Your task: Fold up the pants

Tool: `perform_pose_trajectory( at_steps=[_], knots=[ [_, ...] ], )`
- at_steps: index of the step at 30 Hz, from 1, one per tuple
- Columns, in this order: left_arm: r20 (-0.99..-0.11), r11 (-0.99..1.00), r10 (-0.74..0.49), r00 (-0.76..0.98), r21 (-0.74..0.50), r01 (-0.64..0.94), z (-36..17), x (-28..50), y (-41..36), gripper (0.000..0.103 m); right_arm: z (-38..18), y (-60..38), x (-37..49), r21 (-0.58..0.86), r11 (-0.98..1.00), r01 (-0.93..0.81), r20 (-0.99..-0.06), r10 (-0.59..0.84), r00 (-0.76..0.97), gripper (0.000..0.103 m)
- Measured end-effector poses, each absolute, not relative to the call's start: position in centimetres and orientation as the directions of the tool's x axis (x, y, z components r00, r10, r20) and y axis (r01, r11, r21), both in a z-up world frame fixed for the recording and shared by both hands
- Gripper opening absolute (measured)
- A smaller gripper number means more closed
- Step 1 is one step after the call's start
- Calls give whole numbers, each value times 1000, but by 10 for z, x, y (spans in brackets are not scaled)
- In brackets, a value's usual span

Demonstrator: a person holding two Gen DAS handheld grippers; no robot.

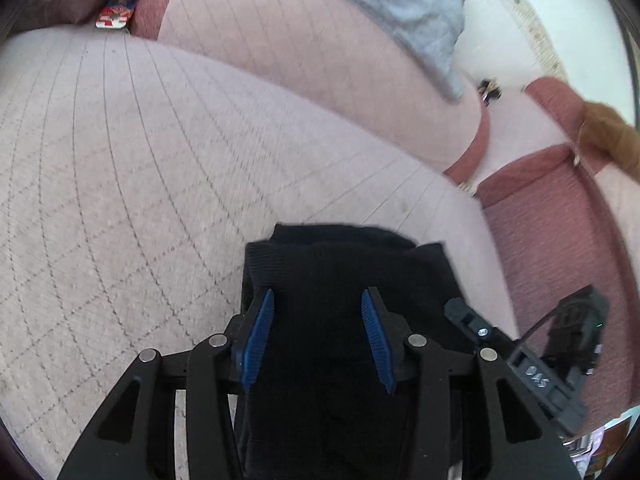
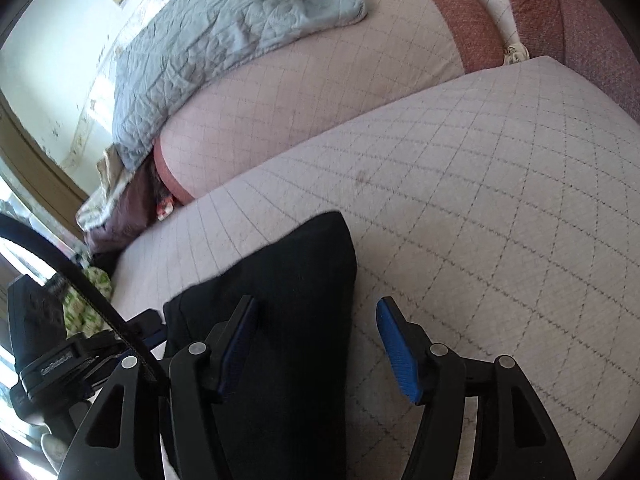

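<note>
**Dark pants on the quilted cushion: soft load, both grippers slack**

Quilted pale seat cushion [image 1: 132, 168] fills most of both views, part of a sofa with pink-red trim; a grey quilted blanket [image 2: 208, 40] is heaped on the back cushion, well apart from the work.

Pants [image 1: 340, 280] are black, lying on the seat cushion directly under both tools. From the left wrist I see a ribbed band at the far end, already doubled into a narrow stack. From the right wrist the same cloth shows a clean folded corner toward the cushion's middle.

Left gripper [image 1: 318, 316]: jaws parted, blue pads standing off to either side of the cloth, nothing pinched. Right gripper [image 2: 316, 328]: jaws wide, one finger over the cloth, the other over bare cushion; not holding.

Handling, my estimate: light, limp knit with no stiffness. It will drape and sag from any single pinch, and stacked layers may slide apart if I take only the top one. Grippy rather than slippery, going by the ribbed texture. Not fragile.

Where I'd take hold: at the edges, one gripper per corner of the near end, biting through all layers at once. The near end is hidden beneath the tools, so I can't confirm how many layers lie there.

Risk: the soft cushion gives, so a low pad may catch the cover too.
</note>
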State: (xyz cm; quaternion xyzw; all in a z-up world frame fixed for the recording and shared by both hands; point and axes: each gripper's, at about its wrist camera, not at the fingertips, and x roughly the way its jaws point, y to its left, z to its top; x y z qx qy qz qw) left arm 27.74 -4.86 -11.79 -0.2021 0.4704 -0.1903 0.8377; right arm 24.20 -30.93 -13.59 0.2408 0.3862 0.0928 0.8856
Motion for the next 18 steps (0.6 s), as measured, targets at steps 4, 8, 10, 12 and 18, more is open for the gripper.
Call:
perform_pose_trajectory(
  at_steps=[4, 8, 10, 12, 18],
  knots=[
    [-715, 846, -506, 482, -521, 115, -123, 279, -46, 54, -141, -311, 245, 507, 861, 35, -652, 357, 669, 71],
    [-714, 852, -493, 497, -513, 108, -114, 270, -43, 54, -136, -311, 242, 484, 874, 24, -649, 341, 680, 71],
    [-716, 863, -477, 510, -492, 116, -108, 262, -45, 54, -133, -310, 237, 465, 885, 25, -647, 321, 692, 71],
    [-717, 873, -466, 518, -469, 136, -100, 249, -48, 54, -129, -309, 228, 454, 890, 32, -644, 303, 702, 71],
    [-720, 918, -393, 573, -347, 193, -76, 194, -50, 55, -111, -300, 173, 471, 881, 46, -634, 302, 712, 71]
  ],
)
